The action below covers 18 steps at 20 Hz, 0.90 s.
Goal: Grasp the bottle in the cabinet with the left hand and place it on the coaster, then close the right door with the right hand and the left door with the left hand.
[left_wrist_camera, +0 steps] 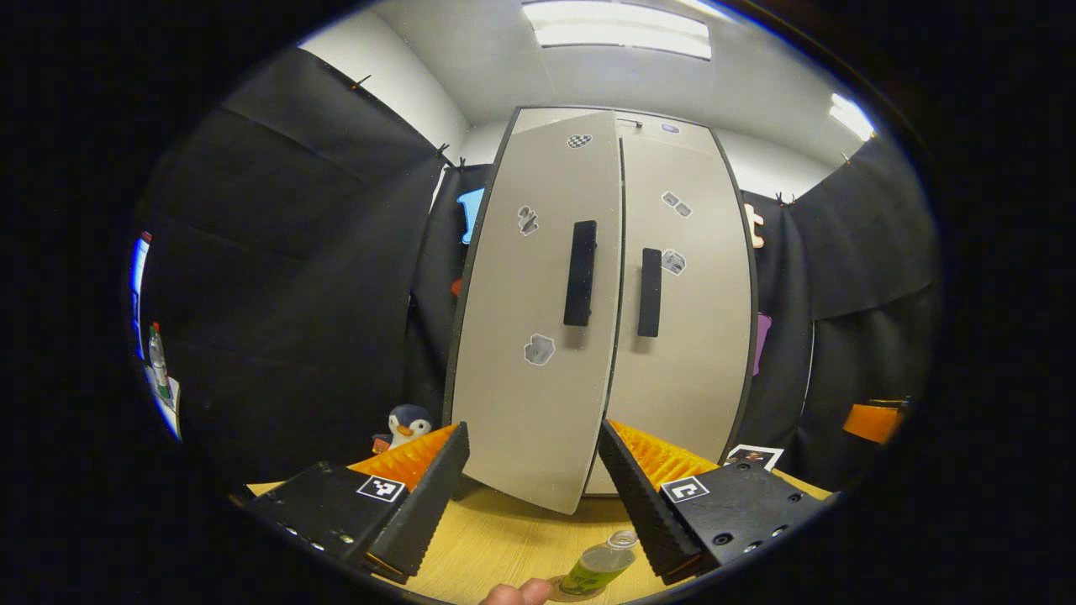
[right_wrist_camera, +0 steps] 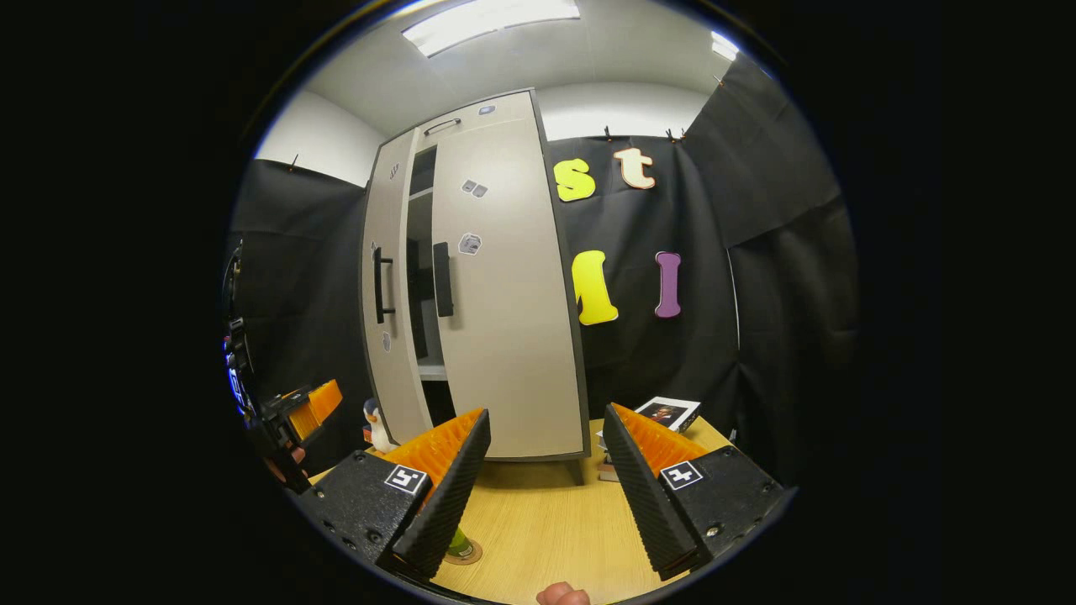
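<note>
Two doors face me in the left gripper view: the left door (left_wrist_camera: 538,319) stands slightly ajar, its lower edge swung out toward me over the table (left_wrist_camera: 504,546), and the right door (left_wrist_camera: 685,294) lies flush with the cabinet. Each carries a dark upright handle near the middle seam. My left gripper (left_wrist_camera: 531,479) is spread wide with nothing between its fingers, held in front of the left door's lower edge without touching it. Below, at the near edge of the table, the bottle (left_wrist_camera: 598,565) stands on the coaster (left_wrist_camera: 580,591), green liquid inside and a clear cap on top. A fingertip (left_wrist_camera: 517,594) pokes in just beside the coaster. A penguin toy (left_wrist_camera: 406,424) sits on the table to the left of the cabinet.

From the right gripper view, I see the cabinet (right_wrist_camera: 504,294) at an angle; a dark gap between the doors shows a shelf inside. My right gripper (right_wrist_camera: 546,458) is also spread wide and grips nothing. The bottle's base (right_wrist_camera: 458,544) and the coaster (right_wrist_camera: 465,554) peek out beside its left finger. My left gripper (right_wrist_camera: 303,412) shows far left. A small box (right_wrist_camera: 664,413) rests on the table by the cabinet's right side.
</note>
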### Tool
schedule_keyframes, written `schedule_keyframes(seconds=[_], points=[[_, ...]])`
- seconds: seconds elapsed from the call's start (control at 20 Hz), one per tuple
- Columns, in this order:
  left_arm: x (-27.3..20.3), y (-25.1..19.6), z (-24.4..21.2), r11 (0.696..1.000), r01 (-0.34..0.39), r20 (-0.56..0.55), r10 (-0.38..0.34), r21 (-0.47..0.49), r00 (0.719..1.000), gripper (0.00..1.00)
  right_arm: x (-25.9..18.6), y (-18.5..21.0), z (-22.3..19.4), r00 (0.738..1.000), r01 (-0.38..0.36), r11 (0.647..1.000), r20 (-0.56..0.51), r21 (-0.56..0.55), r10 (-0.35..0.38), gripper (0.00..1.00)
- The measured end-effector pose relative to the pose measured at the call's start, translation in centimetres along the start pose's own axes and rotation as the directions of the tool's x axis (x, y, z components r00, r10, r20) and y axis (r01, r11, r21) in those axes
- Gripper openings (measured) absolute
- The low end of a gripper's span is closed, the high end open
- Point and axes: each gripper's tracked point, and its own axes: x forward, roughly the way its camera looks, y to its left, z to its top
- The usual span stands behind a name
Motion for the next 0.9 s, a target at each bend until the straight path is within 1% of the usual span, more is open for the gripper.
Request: schedule_keyframes(seconds=[0.1,0.15,0.2,0.25,0.3,0.35,0.6,0.65,0.7,0.75,0.8,0.9], points=[[0.1,0.4,0.1,1.000,-0.004,0.001,0.004,0.020,1.000,0.95,0.0,0.3,0.1,1.000,-0.005,1.000,0.001,0.004,0.005,0.83],[0.0,0.5,0.3,1.000,-0.006,0.005,0.006,0.026,1.000,0.99,-0.1,0.4,0.1,1.000,-0.007,1.000,0.001,0.003,0.007,0.83],[0.0,0.4,0.3,1.000,-0.003,0.009,0.003,0.029,1.000,0.95,-0.2,0.5,0.0,1.000,-0.008,1.000,0.001,0.001,0.008,0.83],[0.0,0.1,0.4,0.999,0.006,0.011,-0.006,0.035,1.000,0.95,-0.2,0.6,0.0,1.000,-0.009,1.000,0.001,0.000,0.009,0.83],[0.1,0.0,0.6,0.999,0.012,0.014,-0.012,0.042,1.000,0.99,-0.2,0.6,-0.1,1.000,-0.010,1.000,-0.002,-0.001,0.010,0.83],[0.1,-0.2,0.7,0.999,0.017,0.019,-0.018,0.046,1.000,0.95,-0.2,0.7,-0.1,1.000,-0.013,1.000,-0.004,0.000,0.013,0.83],[0.0,-0.9,0.8,0.998,0.034,0.024,-0.035,0.048,0.999,0.95,-0.3,0.9,-0.2,1.000,-0.017,1.000,-0.012,-0.002,0.017,0.83],[-0.1,-0.9,0.7,0.998,0.035,0.021,-0.036,0.052,0.999,0.99,-0.2,0.9,-0.1,1.000,-0.018,1.000,-0.012,-0.005,0.018,0.83],[-0.1,-1.0,0.4,0.998,0.040,0.013,-0.040,0.057,0.999,0.94,-0.3,0.8,-0.1,1.000,-0.016,1.000,-0.012,-0.013,0.016,0.83],[-0.2,-1.1,0.4,0.997,0.047,0.004,-0.047,0.064,0.999,0.99,-0.2,0.5,0.0,1.000,-0.003,1.000,-0.013,-0.026,0.002,0.83],[-0.2,-1.2,0.5,0.996,0.053,0.002,-0.053,0.073,0.999,0.94,-0.1,0.0,0.0,1.000,0.009,0.999,-0.010,-0.040,-0.009,0.83],[-0.2,-1.3,0.9,0.995,0.056,0.012,-0.058,0.085,0.998,0.95,-0.1,0.1,0.2,1.000,0.011,0.999,-0.003,-0.047,-0.012,0.83]])
